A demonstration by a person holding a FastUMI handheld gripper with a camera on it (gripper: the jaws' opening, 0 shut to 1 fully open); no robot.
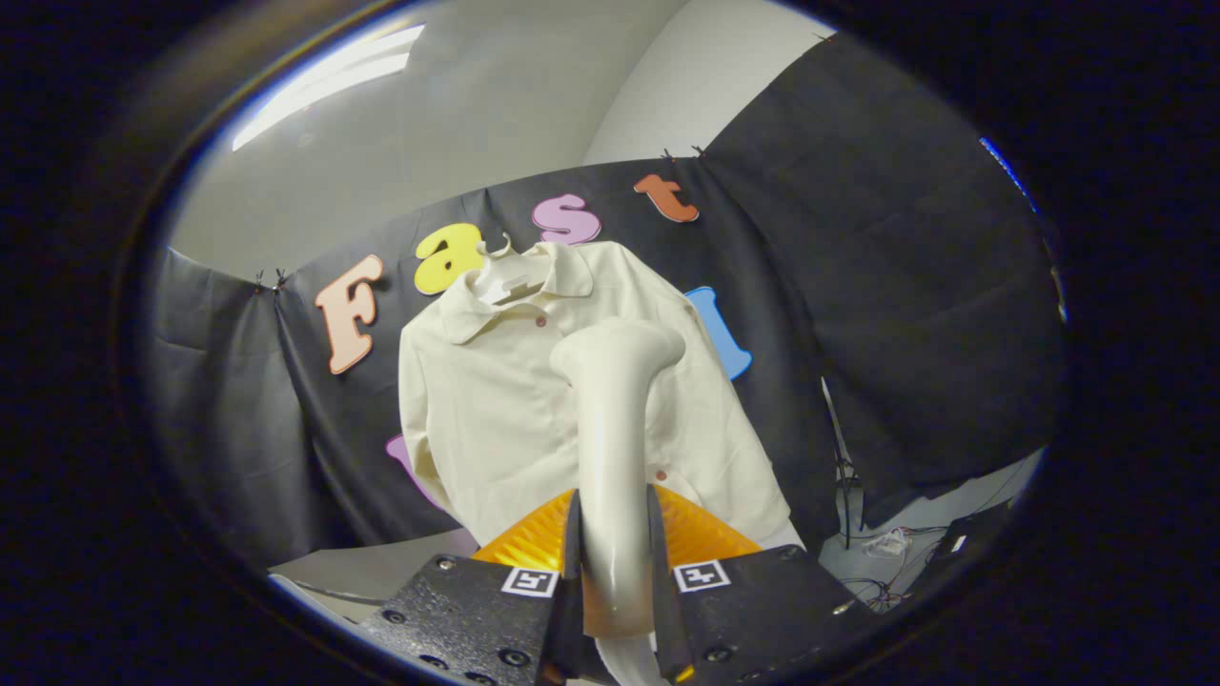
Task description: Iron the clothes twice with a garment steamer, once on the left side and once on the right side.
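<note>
Both fingers of your gripper [615,572] are clamping the garment steamer [610,457] by its handle, its head sitting over the hanging shirt [496,400] near the placket. Contact is, I think, unclear from here. You are risking the hanger [505,276] swinging if you are pressing too hard.

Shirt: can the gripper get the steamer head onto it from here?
Probably yes. The gripper is shut on the steamer, whose head points at the shirt hanging on the booth wall just beyond it. Nothing sits between the head and the fabric; contact itself can't be judged.
</note>
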